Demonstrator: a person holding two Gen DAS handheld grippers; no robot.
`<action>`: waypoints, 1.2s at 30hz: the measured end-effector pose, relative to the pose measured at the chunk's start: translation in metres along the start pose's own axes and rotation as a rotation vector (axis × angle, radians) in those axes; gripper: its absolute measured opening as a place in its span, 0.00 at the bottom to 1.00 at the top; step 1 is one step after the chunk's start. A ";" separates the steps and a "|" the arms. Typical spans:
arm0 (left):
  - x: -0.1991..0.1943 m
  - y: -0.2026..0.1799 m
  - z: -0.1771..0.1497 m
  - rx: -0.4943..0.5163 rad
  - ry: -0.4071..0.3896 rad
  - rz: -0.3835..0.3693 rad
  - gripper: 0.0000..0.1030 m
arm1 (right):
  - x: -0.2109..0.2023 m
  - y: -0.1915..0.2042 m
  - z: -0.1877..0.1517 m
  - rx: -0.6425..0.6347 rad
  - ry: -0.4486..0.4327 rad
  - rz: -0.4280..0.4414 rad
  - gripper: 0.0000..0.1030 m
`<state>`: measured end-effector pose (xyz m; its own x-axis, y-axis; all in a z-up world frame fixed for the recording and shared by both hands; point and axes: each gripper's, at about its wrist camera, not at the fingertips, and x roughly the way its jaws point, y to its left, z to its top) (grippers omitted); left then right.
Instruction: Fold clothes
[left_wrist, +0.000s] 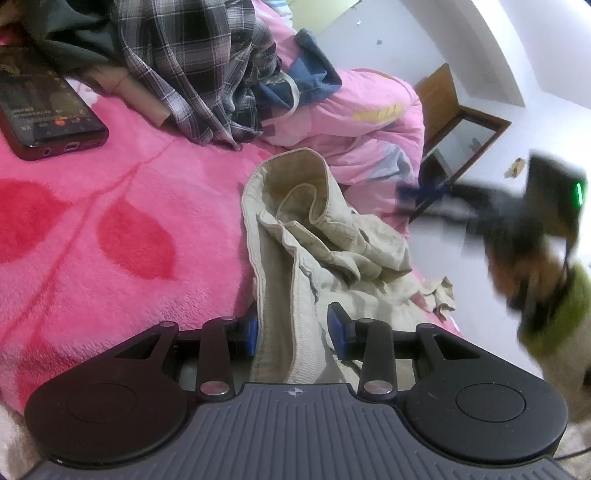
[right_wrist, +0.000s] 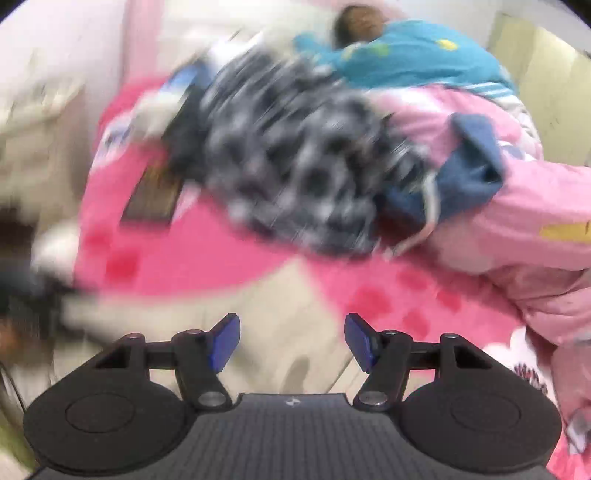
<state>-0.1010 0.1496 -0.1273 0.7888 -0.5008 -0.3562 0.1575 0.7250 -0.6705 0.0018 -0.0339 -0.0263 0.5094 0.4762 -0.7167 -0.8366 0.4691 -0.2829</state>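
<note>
Phone (left_wrist: 48, 110) far left on pink blanket (left_wrist: 110, 229), screen lit. Plaid shirt (left_wrist: 199, 70) heaped behind, blue garment (left_wrist: 314, 81) just beside it on pink quilt (left_wrist: 369, 122). Beige trousers (left_wrist: 314, 240) crumpled mid-bed, waistband running between fingers of left gripper (left_wrist: 293, 330), pads parted around the cloth, not pinching. Right gripper (right_wrist: 291, 341) blurred, fingers apart, empty, above beige cloth.
</note>
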 end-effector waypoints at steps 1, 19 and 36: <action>0.000 -0.001 0.000 0.004 0.001 0.003 0.36 | 0.009 0.018 -0.012 -0.061 0.024 -0.036 0.63; -0.005 -0.006 -0.002 0.018 0.010 0.055 0.36 | 0.144 -0.130 0.040 0.394 -0.096 -0.332 0.23; -0.007 -0.007 -0.003 0.021 0.015 0.053 0.36 | 0.105 -0.096 -0.016 0.415 -0.003 -0.094 0.47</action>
<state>-0.1099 0.1465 -0.1217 0.7872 -0.4684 -0.4011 0.1279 0.7603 -0.6369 0.1324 -0.0411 -0.0844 0.5805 0.4194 -0.6980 -0.6350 0.7698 -0.0655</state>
